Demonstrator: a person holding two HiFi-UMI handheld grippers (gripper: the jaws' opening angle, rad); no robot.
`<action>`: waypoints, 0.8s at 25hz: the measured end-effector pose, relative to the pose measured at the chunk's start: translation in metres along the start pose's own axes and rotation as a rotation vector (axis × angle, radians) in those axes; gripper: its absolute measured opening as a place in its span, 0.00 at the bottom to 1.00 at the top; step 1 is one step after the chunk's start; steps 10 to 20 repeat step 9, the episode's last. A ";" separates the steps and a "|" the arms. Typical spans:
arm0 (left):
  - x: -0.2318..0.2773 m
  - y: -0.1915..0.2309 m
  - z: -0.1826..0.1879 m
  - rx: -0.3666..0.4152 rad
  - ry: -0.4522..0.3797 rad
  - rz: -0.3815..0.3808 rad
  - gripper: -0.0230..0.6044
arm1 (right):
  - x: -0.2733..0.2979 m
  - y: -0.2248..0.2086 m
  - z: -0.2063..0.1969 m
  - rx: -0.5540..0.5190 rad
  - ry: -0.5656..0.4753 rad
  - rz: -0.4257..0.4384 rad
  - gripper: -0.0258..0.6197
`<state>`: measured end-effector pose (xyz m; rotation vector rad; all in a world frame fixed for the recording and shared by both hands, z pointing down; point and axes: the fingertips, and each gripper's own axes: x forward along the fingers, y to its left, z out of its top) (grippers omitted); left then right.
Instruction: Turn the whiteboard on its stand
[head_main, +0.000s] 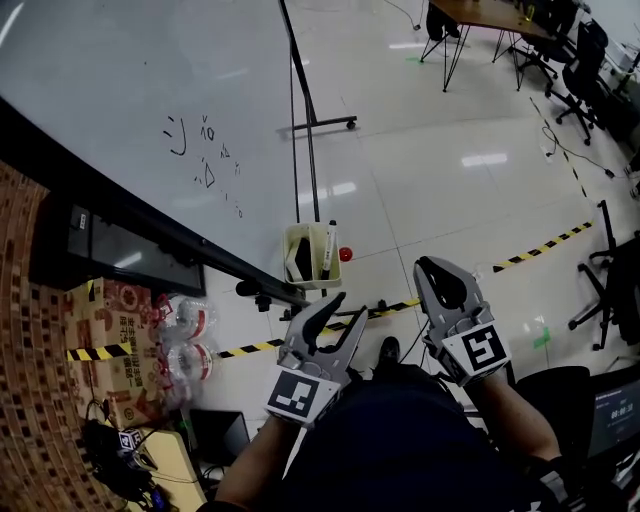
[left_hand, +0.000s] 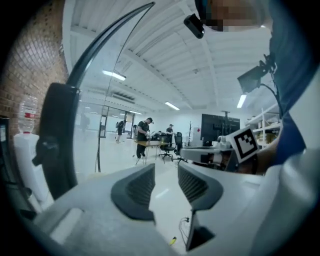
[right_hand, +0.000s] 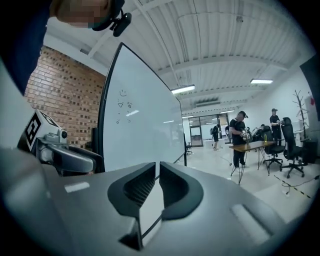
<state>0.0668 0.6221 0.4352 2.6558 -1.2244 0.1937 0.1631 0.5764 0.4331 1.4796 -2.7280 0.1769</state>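
While the whiteboard (head_main: 120, 90) stands on its stand (head_main: 300, 130) to your far left, written face toward you and its near corner beside the pen tray (head_main: 310, 255), neither tool touches it. Your left gripper (head_main: 348, 308) is drawn in to a narrow gap with nothing in it. Your right gripper (head_main: 432, 268) is pressed together, also empty. Both sit near your body, right of the board's frame. I judge no turning is under way. Whether the board is already flipped I cannot tell, and any turn left needs a fresh hold on the frame.
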 end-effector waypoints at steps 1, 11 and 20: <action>0.005 -0.004 0.001 -0.008 0.000 -0.004 0.27 | -0.001 0.002 0.006 -0.004 -0.018 0.003 0.09; 0.021 -0.010 0.011 0.008 -0.079 0.012 0.16 | -0.007 0.018 0.017 0.028 -0.053 0.039 0.09; 0.021 -0.010 0.011 0.008 -0.079 0.012 0.16 | -0.007 0.018 0.017 0.028 -0.053 0.039 0.09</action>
